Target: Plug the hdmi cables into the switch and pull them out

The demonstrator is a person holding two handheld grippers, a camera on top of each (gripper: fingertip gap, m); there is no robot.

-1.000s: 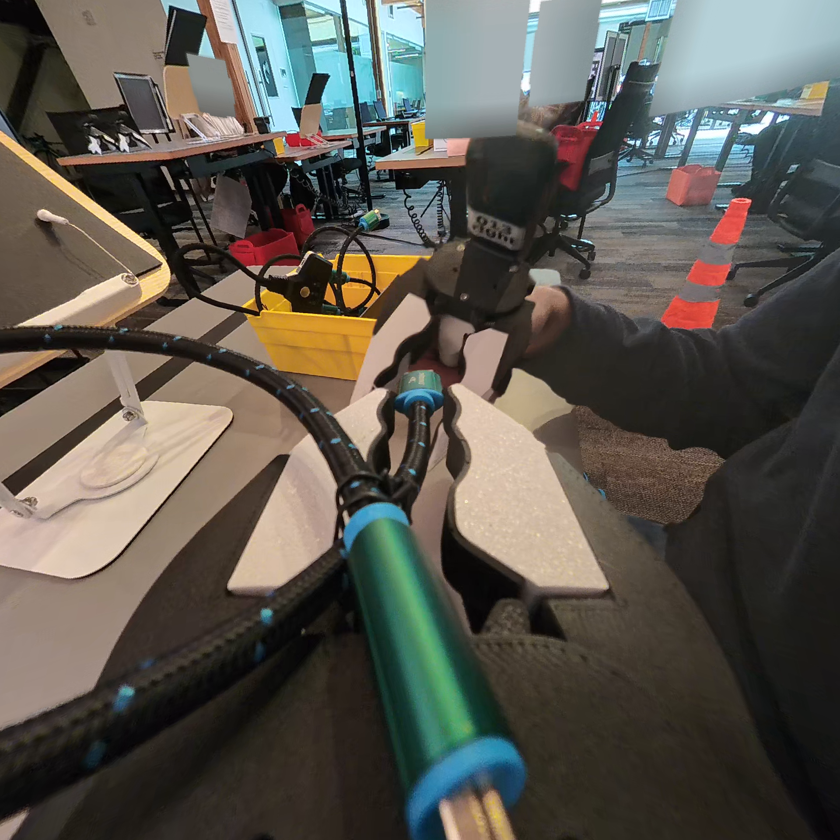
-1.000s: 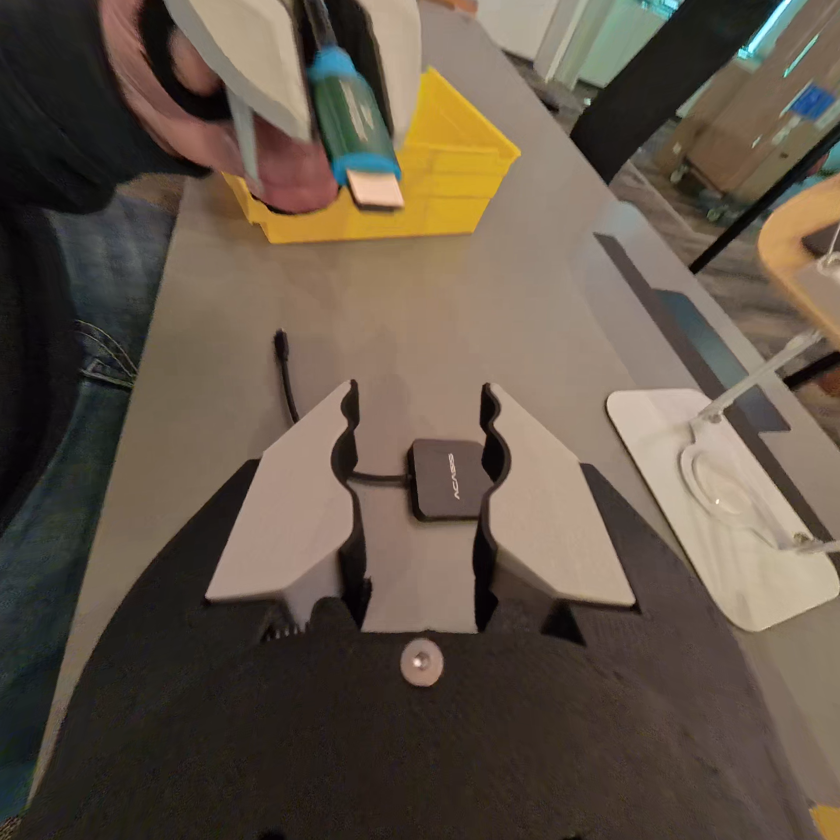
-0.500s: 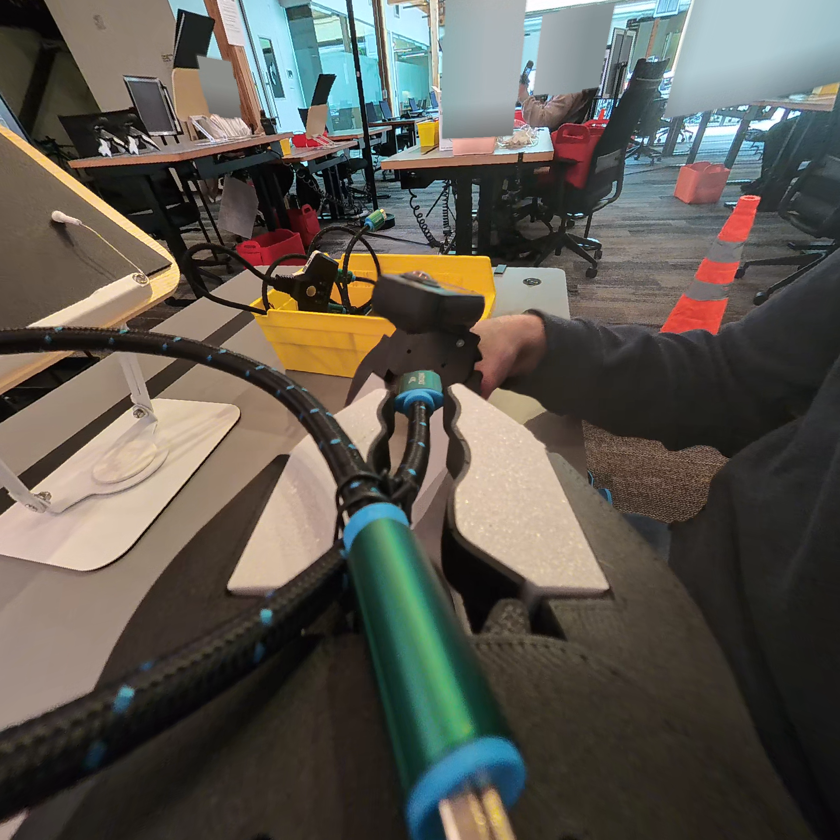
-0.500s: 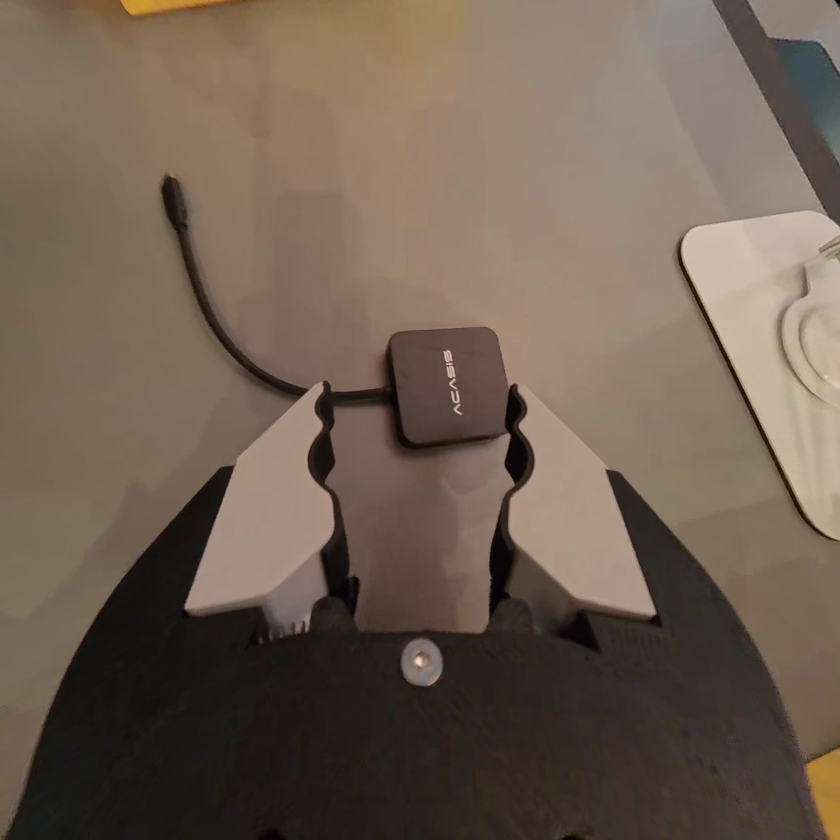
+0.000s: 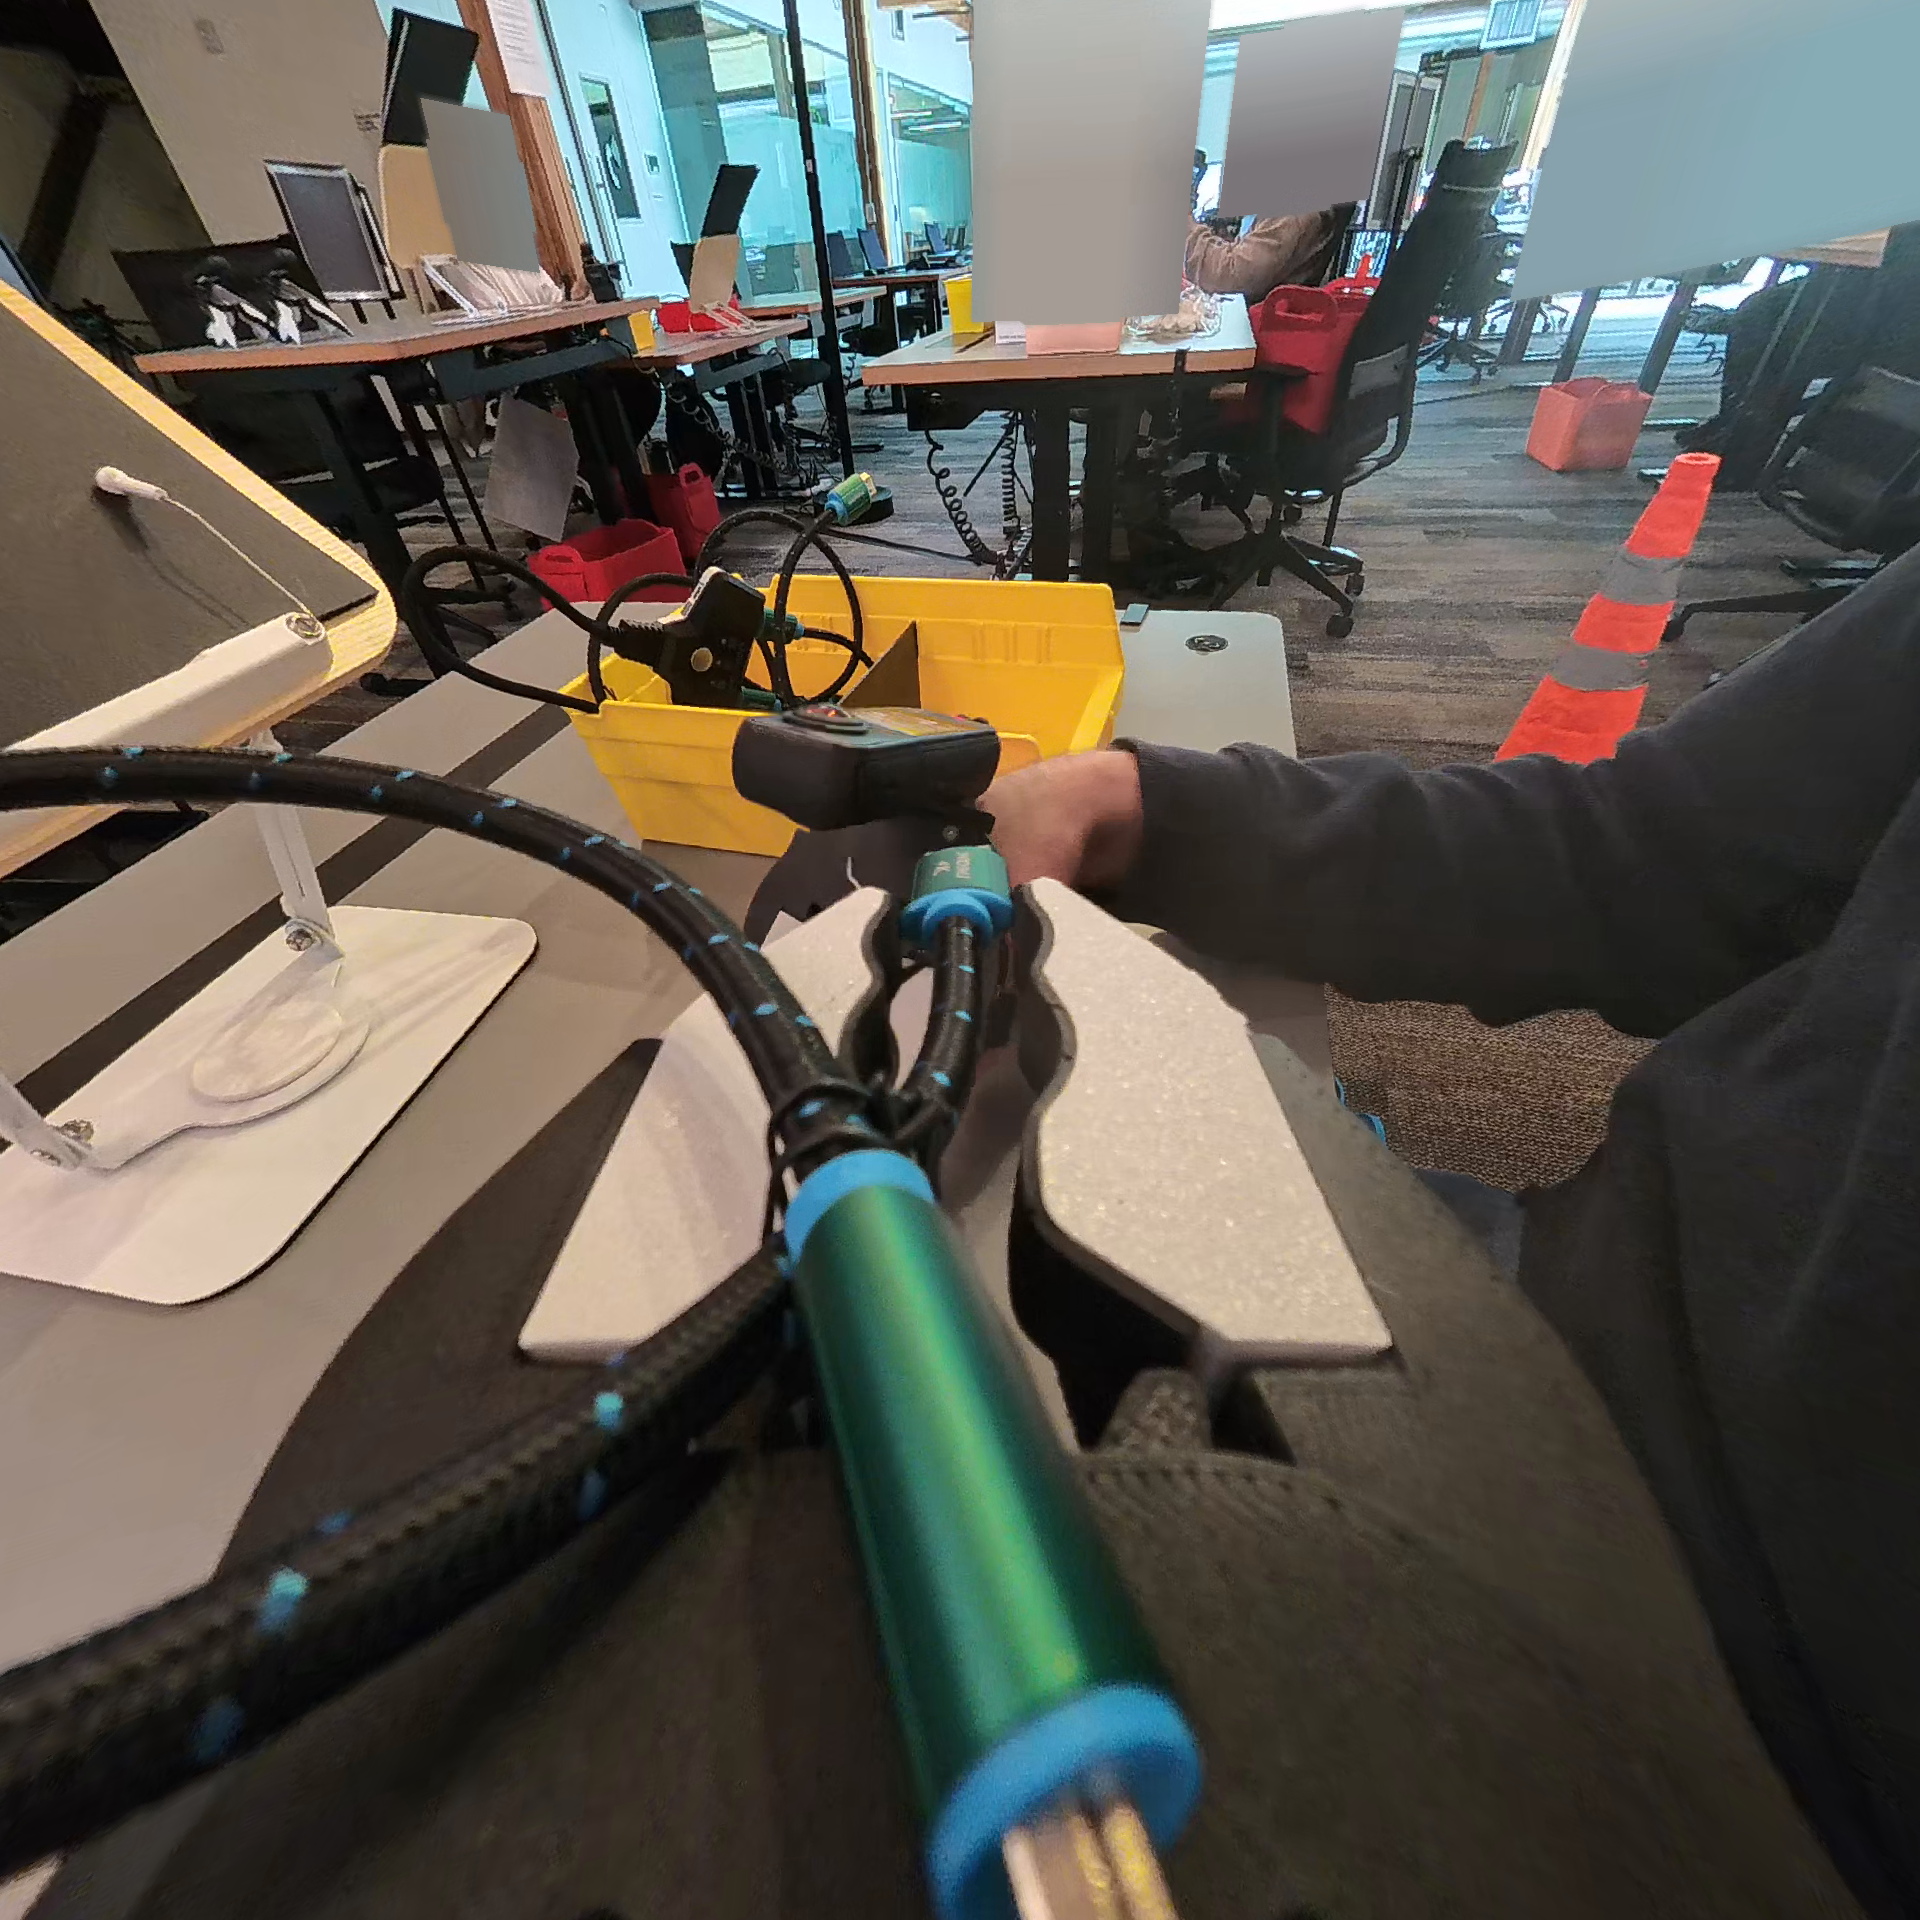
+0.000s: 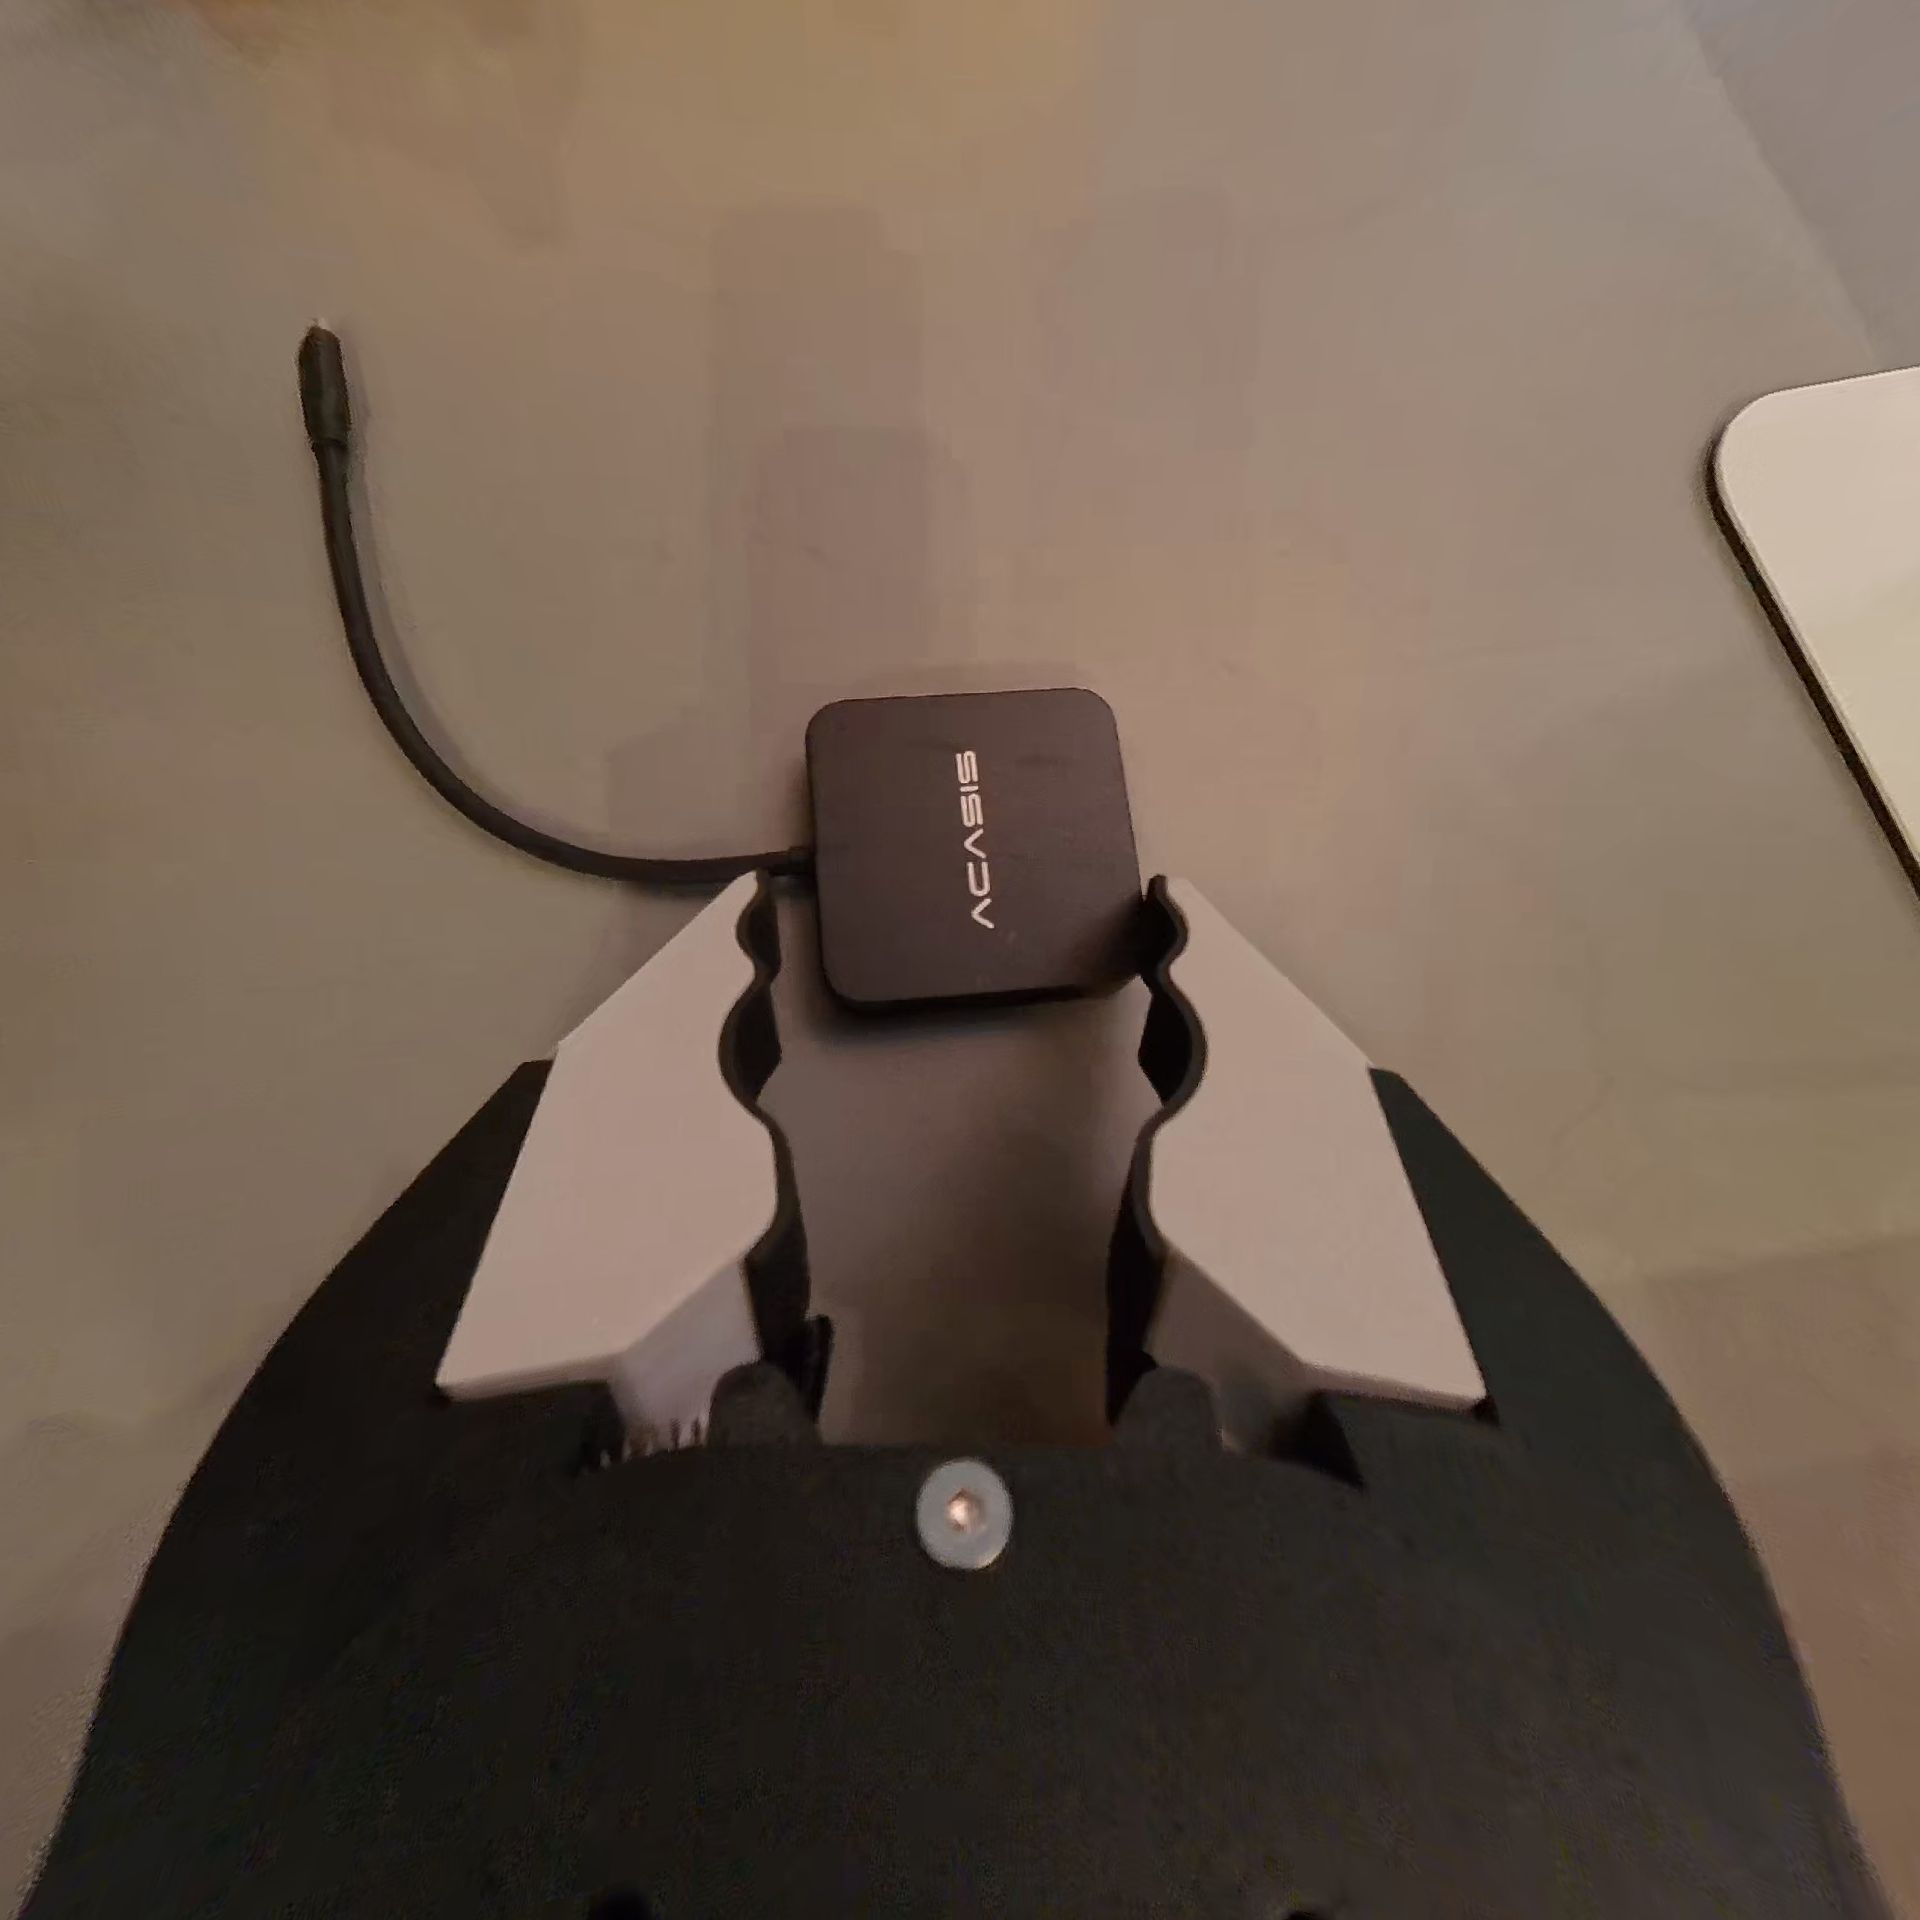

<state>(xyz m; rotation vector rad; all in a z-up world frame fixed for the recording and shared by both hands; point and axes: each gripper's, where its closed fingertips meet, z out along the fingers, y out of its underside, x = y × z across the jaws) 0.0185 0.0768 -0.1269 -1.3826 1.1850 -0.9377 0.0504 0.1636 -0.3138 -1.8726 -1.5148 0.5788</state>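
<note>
My left claw [image 5: 951,997] is clamped on a black braided HDMI cable with blue flecks [image 5: 951,1023], pinched just behind its green metal plug with a blue collar [image 5: 958,883], which juts out past the tips. The rest of that cable loops out to the left of the claw and comes back over its body, ending in a second long green plug [image 5: 966,1507] lying along the top toward the camera, its metal end at the bottom edge. The left claw is held level above the grey desk [image 5: 135,1382], pointing forward.

Just ahead of its tips I see my right claw [image 5: 831,894] from behind, tipped steeply down at the desk, with a hand [image 5: 1060,821] on its grip and a dark sleeve [image 5: 1455,862] running in from the right. Beyond it sits a yellow plastic bin [image 5: 935,644] with black cables in it. To the left of the left claw stands a white stand base [image 5: 208,1122].

From the right wrist, the right claw [image 6: 961,904] looks almost straight down with its fingers spread wide and nothing gripped. The small black square switch box [image 6: 971,847] lies flat on the desk, its near half between the tips; I cannot tell whether the right fingertip [image 6: 1169,914] touches its edge. Its thin black pigtail lead [image 6: 416,727] leaves the box's left side by the left fingertip and curves away up and to the left.
</note>
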